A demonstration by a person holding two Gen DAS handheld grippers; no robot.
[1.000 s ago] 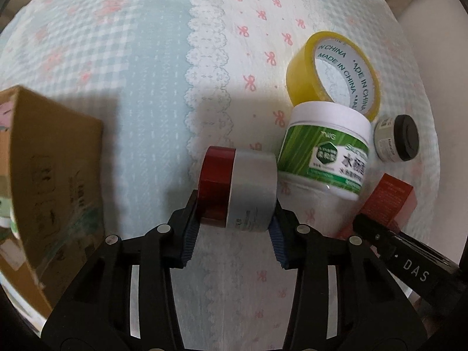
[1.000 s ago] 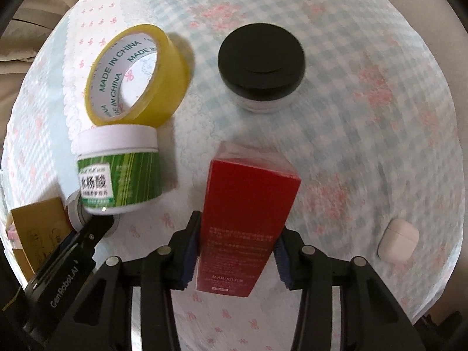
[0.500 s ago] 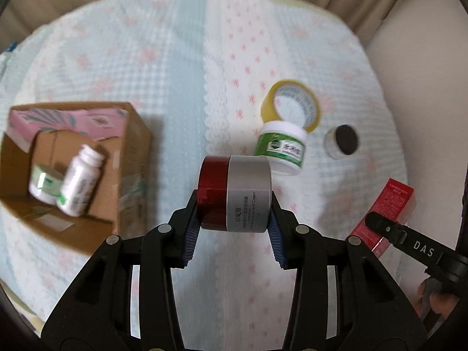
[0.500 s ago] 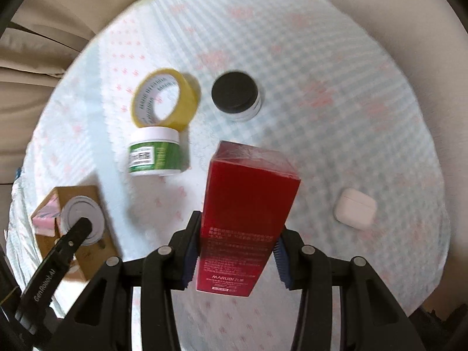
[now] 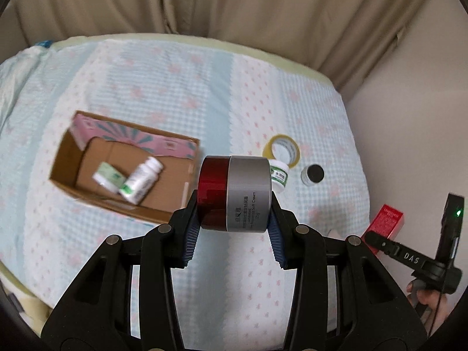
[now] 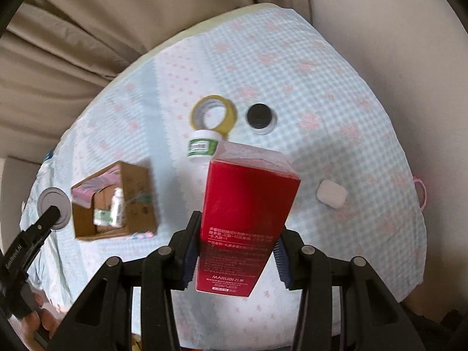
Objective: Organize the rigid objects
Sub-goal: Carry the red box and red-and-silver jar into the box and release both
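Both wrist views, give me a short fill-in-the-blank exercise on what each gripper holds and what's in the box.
1. The left gripper is shut on a red and ____ cream jar.
2. The right gripper is shut on a ____ carton.
3. The white pill bottle lies inside the ____ box.

Missing words: silver; red; cardboard

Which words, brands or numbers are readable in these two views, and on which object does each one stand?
"MARUBI": red box held by the right gripper.
"Soft Cream": cream jar held by the left gripper.
"DAS": side of the right gripper, left wrist view.
"GenRobot.AI": side of the left gripper, right wrist view.
Green-labelled jar, tape roll, fine print on the box: too small.
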